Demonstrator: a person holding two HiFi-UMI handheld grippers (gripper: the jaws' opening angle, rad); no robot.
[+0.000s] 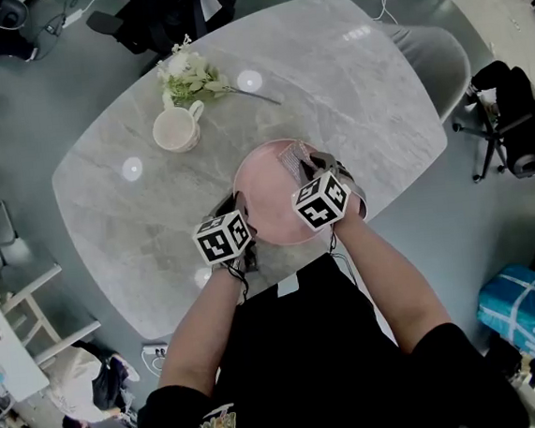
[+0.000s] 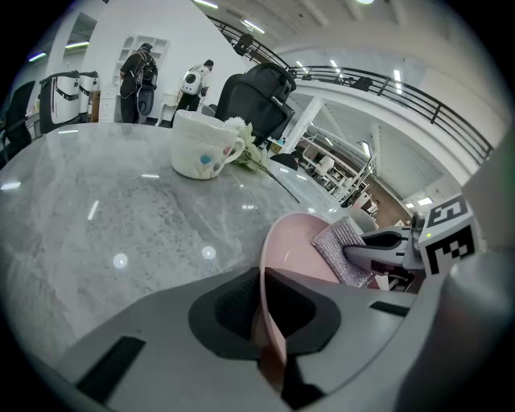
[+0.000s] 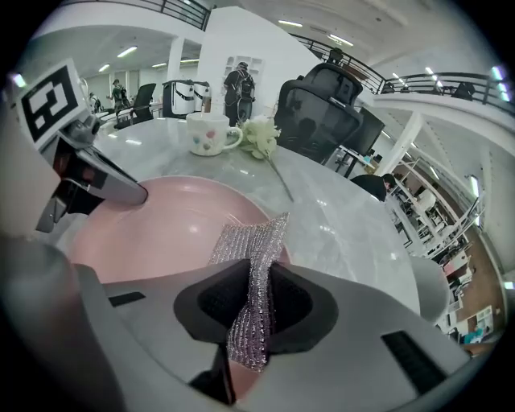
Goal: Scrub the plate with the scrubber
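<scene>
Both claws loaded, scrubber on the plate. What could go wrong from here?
1. The left claw grips the pink plate only at its rim. Scrubbing pressure could lever the plate loose.
2. The right claw holds the scrubber by a thin fold, so drag across the plate may pull it out.

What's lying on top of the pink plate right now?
Only the silvery scrubber, pinched in the right tool, lies on the plate. The left tool clamps its rim. Whatever is under the scrubber is covered.
</scene>
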